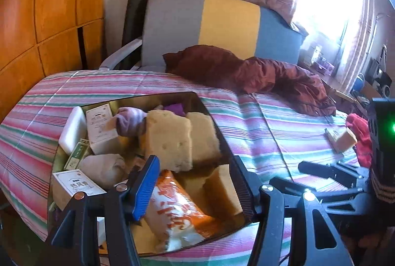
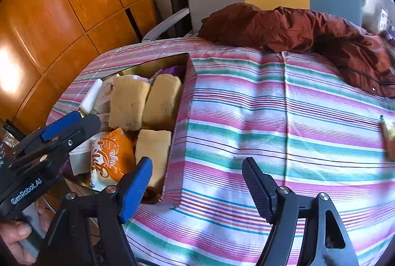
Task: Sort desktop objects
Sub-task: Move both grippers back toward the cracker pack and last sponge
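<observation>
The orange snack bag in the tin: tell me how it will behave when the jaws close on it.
The orange snack bag looks puffy and glossy, so it will probably crumple and may slip between the pads. It seems light for its size. It leans on the yellow sponges in the tin, so lifting it might shift them.

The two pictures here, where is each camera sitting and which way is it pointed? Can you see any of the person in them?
Left wrist view: on the left gripper, looking down over the box of sponges; the right gripper shows at right.
Right wrist view: on the right gripper, looking down at the striped cloth; the left gripper and a hand show at left.
Shared: box, orange packet, cloth, maroon jacket, chair.
</observation>
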Tool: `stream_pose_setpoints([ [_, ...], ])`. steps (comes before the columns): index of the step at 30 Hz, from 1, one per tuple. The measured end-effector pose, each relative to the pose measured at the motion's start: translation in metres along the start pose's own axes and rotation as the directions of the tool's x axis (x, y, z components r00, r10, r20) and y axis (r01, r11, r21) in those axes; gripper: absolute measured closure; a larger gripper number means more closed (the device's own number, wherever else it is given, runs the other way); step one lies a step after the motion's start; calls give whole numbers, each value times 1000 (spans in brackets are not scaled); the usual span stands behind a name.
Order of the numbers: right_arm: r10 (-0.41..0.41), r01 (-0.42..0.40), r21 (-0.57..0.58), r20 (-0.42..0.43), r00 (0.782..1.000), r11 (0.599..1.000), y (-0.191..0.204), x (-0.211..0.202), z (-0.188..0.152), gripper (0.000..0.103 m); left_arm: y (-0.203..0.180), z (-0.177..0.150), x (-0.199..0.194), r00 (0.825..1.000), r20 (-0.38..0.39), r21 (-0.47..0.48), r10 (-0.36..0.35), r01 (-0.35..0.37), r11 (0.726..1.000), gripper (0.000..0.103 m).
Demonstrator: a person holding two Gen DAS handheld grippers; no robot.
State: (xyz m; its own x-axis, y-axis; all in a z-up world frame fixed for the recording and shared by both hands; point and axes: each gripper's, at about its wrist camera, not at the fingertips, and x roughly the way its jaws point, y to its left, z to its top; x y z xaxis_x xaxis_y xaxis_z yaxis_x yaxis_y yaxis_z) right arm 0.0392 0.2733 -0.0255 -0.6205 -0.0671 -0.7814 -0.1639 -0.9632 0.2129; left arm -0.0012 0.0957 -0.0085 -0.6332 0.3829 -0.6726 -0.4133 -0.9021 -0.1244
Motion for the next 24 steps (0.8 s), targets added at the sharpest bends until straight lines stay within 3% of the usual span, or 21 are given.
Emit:
stream_pose_setpoints([
  [12, -90, 89, 71, 18, 996, 994, -47, -30, -4, 21, -42, -1, 8, 998, -33, 100, -60, 63, 993, 43],
  [24, -174, 175, 206, -22, 984, 963, -130, -55, -17, 18, -91, 3, 27, 987, -82, 193, -138, 152, 970, 43],
])
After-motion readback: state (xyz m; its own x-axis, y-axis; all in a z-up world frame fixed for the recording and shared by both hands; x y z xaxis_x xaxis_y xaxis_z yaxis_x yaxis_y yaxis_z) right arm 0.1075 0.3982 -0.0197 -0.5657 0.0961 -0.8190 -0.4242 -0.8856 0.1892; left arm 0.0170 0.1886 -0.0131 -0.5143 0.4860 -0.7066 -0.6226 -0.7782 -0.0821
